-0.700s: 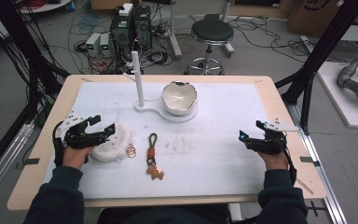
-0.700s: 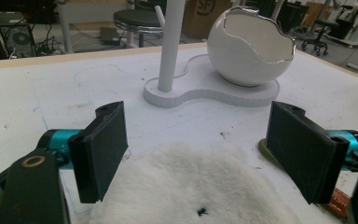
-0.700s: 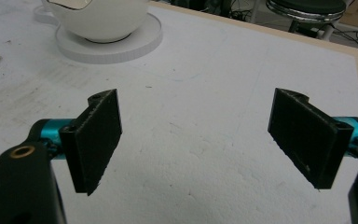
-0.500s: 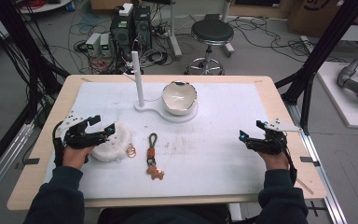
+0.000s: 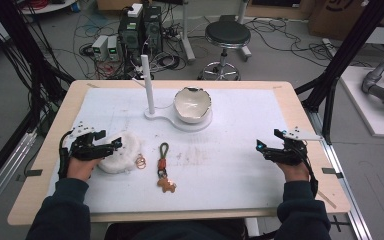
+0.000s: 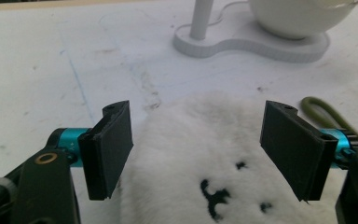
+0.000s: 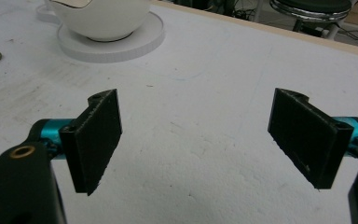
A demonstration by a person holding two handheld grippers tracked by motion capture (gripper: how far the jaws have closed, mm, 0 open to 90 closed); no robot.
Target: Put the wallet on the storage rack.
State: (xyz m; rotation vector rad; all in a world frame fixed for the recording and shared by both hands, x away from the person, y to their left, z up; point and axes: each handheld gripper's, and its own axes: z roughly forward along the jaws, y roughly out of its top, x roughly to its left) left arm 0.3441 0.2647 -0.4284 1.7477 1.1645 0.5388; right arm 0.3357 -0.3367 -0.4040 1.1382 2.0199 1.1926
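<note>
On the white-covered wooden desk (image 5: pixel 240 165), the left gripper (image 5: pixel 111 146) sits with its fingers (image 6: pixel 108 148) spread wide over a fluffy white plush with a black stitched face (image 6: pixel 205 168), gripping nothing. The right gripper (image 5: pixel 261 148) rests well apart near the desk's right side, its fingers (image 7: pixel 95 140) likewise wide over bare surface. An olive cord keychain with a brown charm (image 5: pixel 163 167) lies just beside the plush.
</note>
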